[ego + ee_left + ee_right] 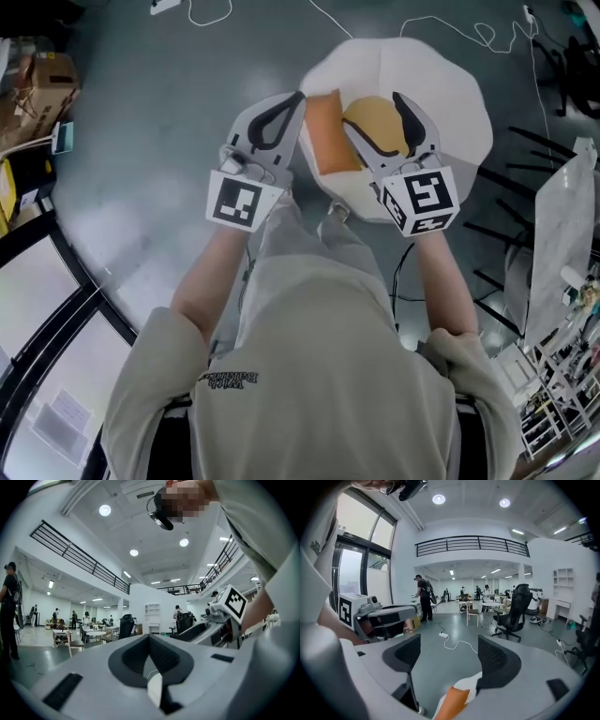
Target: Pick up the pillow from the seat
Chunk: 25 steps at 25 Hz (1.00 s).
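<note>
Above the seat (450, 103): reaching step; right tool (370, 108) open over orange pillow (328, 131), nothing gripped; left tool (300, 95) closed, empty; next likely: lower, straddle, clamp.

A: Support, item one?
B: Rounded white seat (450, 94), standing on grey floor (159, 122).
A: Lying on the seat?
B: One orange pillow (330, 131); one tan cushion (375, 120) just beside it.
A: On the floor itself?
B: One white cable (211, 14); cardboard boxes (42, 84), left edge.
</note>
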{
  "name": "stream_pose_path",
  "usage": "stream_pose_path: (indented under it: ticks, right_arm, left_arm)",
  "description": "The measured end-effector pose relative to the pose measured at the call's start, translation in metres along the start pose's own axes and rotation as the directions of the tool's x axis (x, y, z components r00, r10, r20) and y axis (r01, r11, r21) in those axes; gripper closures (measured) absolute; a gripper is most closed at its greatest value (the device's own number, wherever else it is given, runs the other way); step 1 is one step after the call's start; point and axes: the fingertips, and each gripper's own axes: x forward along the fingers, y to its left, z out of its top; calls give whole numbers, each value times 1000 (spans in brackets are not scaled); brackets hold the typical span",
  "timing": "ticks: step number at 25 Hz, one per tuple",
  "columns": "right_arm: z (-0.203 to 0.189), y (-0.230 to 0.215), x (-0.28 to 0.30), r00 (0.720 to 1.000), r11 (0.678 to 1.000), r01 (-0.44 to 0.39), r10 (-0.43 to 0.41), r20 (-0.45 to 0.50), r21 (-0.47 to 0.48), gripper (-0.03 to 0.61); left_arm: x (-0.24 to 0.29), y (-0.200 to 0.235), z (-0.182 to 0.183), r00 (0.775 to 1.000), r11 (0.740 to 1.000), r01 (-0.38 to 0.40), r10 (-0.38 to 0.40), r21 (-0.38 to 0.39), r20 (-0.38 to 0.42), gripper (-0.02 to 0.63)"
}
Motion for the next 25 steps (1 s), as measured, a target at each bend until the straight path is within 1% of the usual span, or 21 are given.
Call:
stream_pose_path:
  ticks: [5,8,12,14,17,22,25]
  right_arm:
    - [-61,-27,50,997,999,19,-17,-72,34,183]
    - [-103,-42,78,992,997,46,-39,-116,58,165]
    - [-169,-49,123,985,994,59,-43,-169,91,149]
    - [-205,-49,143,978,992,59,-36,-205,112,144]
    - [-258,-49,168,967,988,60,-21,-255,146,142]
    - [-347,-52,207,942,983,66,-5,-336,171,123]
    - [-398,-58,230,927,978,76,2,-375,192,119]
  left_arm:
    - [25,9,-60,1000,1000,11,-11,-21,-4,604]
    - [37,14,-109,998,999,28,-29,-23,-47,604]
    - [45,26,-176,996,998,41,-44,-42,-73,604]
    - [49,31,-213,995,999,38,-42,-39,-90,604]
    - [55,39,-273,994,999,9,-12,-31,-113,604]
    - [62,46,-360,990,996,-6,-6,-84,-140,604]
    - [67,46,-406,986,996,3,-18,-91,-164,604]
